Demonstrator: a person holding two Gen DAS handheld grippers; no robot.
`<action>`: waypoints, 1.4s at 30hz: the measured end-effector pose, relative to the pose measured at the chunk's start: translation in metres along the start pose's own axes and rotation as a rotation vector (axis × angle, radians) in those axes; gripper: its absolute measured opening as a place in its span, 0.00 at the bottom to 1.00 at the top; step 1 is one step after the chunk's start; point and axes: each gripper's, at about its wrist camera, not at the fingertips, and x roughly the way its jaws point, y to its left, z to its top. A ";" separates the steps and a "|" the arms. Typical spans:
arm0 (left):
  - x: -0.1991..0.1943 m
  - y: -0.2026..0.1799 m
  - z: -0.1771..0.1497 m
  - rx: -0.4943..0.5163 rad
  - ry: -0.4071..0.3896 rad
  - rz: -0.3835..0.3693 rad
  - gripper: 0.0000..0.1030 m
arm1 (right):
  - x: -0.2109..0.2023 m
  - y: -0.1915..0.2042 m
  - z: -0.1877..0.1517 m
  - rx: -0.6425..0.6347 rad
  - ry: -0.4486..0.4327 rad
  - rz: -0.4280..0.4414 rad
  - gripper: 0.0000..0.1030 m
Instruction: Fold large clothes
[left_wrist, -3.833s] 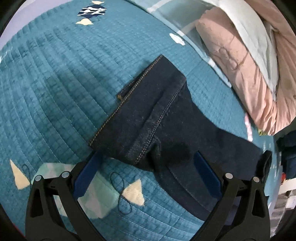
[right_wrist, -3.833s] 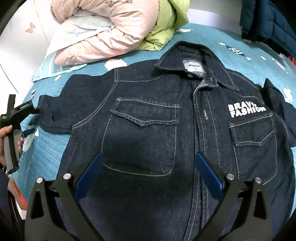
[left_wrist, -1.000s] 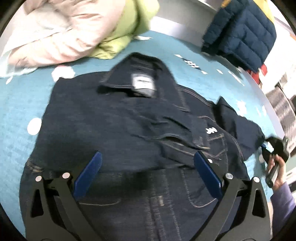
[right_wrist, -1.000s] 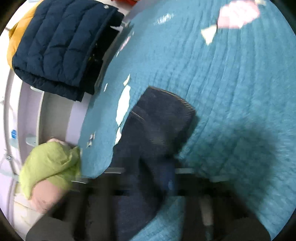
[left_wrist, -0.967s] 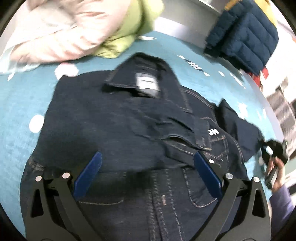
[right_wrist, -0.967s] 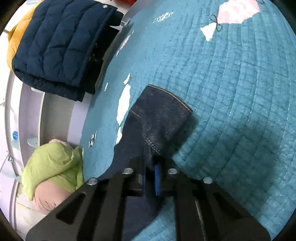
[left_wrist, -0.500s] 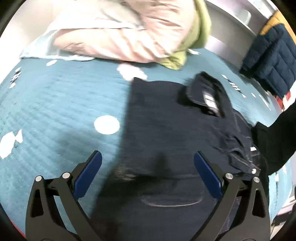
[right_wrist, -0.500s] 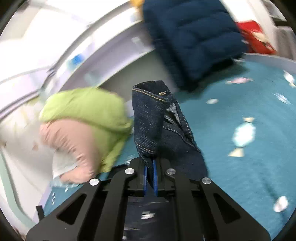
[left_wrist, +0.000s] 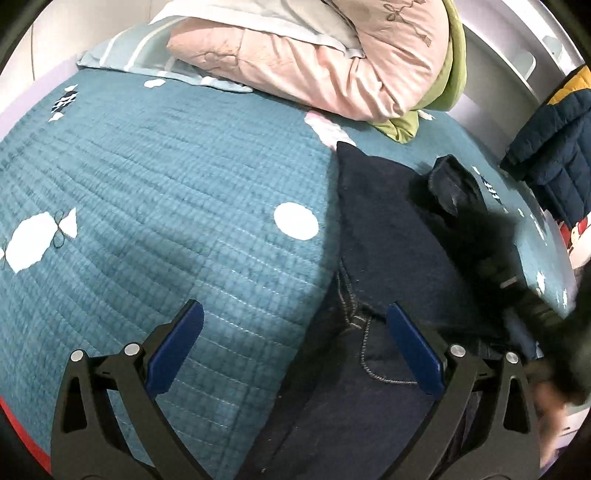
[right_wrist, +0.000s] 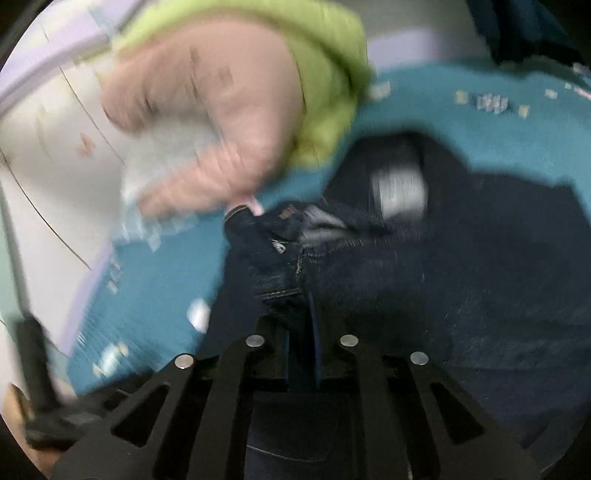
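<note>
A dark denim shirt (left_wrist: 384, 240) lies on the teal quilted bed (left_wrist: 166, 166), its left side folded over. My left gripper (left_wrist: 295, 343) is open and empty, hovering over the shirt's left edge and the quilt. My right gripper (right_wrist: 299, 317) is shut on the denim sleeve cuff (right_wrist: 266, 251) and holds it over the shirt's body (right_wrist: 480, 277), near the collar label (right_wrist: 399, 188). The right wrist view is blurred by motion. The right gripper shows as a dark blur in the left wrist view (left_wrist: 517, 288).
A pile of pink and green bedding (left_wrist: 332, 62) lies at the head of the bed, over a pale striped pillow (left_wrist: 147, 55). A navy puffer jacket (left_wrist: 554, 147) hangs at the far right. The bed's near left edge shows red trim (left_wrist: 22, 435).
My right gripper has lifted the sleeve cuff off the quilt and carried it across over the shirt's body. My left gripper has swung left, from over the shirt front to its left edge.
</note>
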 end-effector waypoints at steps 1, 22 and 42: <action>0.000 0.000 0.000 -0.001 0.002 0.000 0.96 | 0.008 -0.001 -0.006 0.004 0.023 -0.024 0.13; 0.011 -0.127 0.032 0.094 0.007 -0.243 0.96 | -0.090 -0.121 0.021 0.222 0.005 -0.119 0.40; 0.077 -0.092 0.109 0.119 0.104 -0.094 0.96 | -0.088 -0.210 0.090 0.228 0.103 -0.210 0.46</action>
